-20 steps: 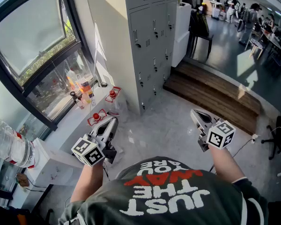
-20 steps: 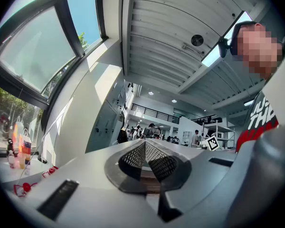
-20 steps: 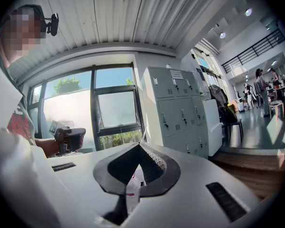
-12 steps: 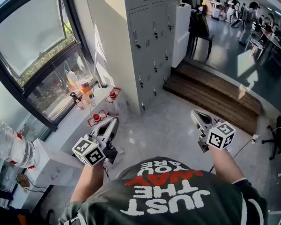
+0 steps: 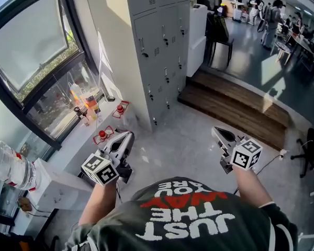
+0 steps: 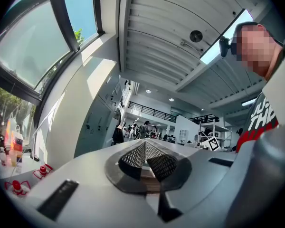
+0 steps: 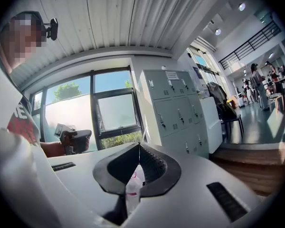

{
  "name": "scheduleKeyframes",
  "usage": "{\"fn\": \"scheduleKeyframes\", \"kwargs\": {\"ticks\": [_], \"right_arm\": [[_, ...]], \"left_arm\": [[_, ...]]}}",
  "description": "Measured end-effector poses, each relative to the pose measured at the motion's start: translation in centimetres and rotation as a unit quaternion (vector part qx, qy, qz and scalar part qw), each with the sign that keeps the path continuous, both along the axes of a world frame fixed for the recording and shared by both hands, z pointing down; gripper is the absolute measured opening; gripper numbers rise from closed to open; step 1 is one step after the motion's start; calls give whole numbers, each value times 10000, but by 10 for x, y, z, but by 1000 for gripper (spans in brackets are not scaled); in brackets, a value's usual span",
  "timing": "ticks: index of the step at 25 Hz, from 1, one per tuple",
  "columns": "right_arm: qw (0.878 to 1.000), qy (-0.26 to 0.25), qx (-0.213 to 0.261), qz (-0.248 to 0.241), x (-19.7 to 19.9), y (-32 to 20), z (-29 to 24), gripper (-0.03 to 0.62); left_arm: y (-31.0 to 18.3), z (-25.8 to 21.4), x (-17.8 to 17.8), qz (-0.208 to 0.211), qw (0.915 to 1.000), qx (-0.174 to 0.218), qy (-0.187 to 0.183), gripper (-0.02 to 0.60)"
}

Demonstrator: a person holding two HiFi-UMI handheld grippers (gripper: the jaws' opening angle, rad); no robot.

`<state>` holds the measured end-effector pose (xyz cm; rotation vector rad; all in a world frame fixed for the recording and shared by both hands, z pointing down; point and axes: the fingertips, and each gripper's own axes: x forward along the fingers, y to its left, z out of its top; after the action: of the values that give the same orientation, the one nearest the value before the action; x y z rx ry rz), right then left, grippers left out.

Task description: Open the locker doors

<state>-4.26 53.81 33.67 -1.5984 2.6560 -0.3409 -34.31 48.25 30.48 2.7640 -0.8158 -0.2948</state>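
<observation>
Left gripper (image 5: 126, 136) and right gripper (image 5: 215, 132), held low in front of the person, each with its jaws closed together on nothing. The grey lockers (image 5: 159, 35) stand well apart from both, at 12 o'clock of the left gripper and 11 o'clock of the right. Every locker door in view is closed.

Bottles (image 5: 90, 105) on the windowsill (image 5: 73, 140), wooden step (image 5: 235, 104) beyond
</observation>
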Motion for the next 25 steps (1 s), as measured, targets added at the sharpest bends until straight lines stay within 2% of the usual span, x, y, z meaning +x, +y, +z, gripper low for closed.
{"fn": "scheduleKeyframes", "kwargs": {"ticks": [16, 19, 25], "right_arm": [[9996, -204, -181, 85, 157, 52, 15, 37], [9993, -295, -212, 121, 171, 50, 23, 35], [9986, -333, -404, 117, 174, 21, 37, 37]], "left_arm": [[33, 7, 191, 677, 9976, -13, -164, 8], [30, 10, 207, 790, 9965, 10, -280, 8], [-3, 22, 208, 799, 9964, -80, -258, 8]]}}
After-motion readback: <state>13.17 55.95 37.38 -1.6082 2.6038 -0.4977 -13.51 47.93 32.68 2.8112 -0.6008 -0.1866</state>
